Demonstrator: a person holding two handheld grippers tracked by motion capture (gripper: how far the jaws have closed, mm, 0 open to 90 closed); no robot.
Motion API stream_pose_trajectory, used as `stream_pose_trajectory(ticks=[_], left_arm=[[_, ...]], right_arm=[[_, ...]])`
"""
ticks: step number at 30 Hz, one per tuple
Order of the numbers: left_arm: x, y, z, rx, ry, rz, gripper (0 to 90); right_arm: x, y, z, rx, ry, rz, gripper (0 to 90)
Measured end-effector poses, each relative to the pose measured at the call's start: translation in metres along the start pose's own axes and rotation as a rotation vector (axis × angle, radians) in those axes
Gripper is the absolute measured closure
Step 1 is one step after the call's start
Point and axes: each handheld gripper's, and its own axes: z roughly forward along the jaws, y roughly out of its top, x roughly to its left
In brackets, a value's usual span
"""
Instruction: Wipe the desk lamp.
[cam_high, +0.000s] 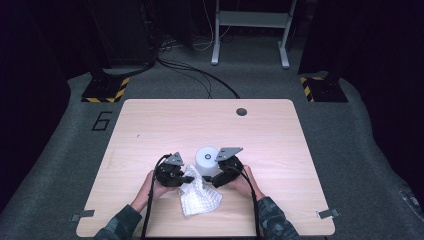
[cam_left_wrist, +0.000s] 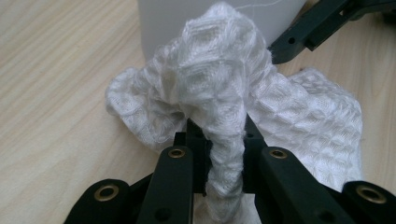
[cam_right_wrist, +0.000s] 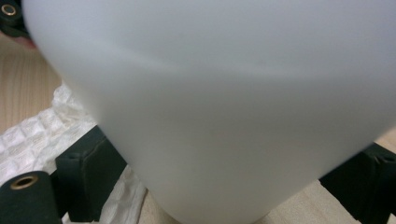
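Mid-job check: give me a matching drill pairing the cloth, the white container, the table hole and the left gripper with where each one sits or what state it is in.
Things:
1. white cloth
2. white container
3. round hole in the table
4. left gripper

Places or states:
A. near the far edge
B. pinched in a bunch, the rest lying on the wood
C. shut on fabric
D. between the right gripper's jaws

Pairs: 1-B, 2-D, 3-A, 4-C

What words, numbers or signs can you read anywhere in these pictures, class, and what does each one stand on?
"6": a dark numeral on the grey floor, left of the table.
Black-and-yellow hazard stripes, without words: on two stand bases on the floor.
The white cloth and white container show no writing.
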Motion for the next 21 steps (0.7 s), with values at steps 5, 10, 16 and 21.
stream_pose_trajectory(ticks=[5,10,16,21], left_arm=[[0.005,0.004,-0.007,-0.026,0.021,-0.016,80.3],[0.01,0.014,-0.016,-0.042,0.05,-0.021,80.2],[0.017,0.033,-0.025,-0.047,0.099,0.01,80.2],[0.019,0.051,-0.03,-0.075,0.129,0.037,80.2]], right_arm=[[0.0,0.0,0.0,0.0,0.0,0.001,8.4],[0.0,0.0,0.0,0.001,0.002,0.002,8.4],[0.0,0.0,0.0,0.002,0.002,0.001,8.4],[0.0,0.0,0.0,0.003,0.002,0.001,8.4]])
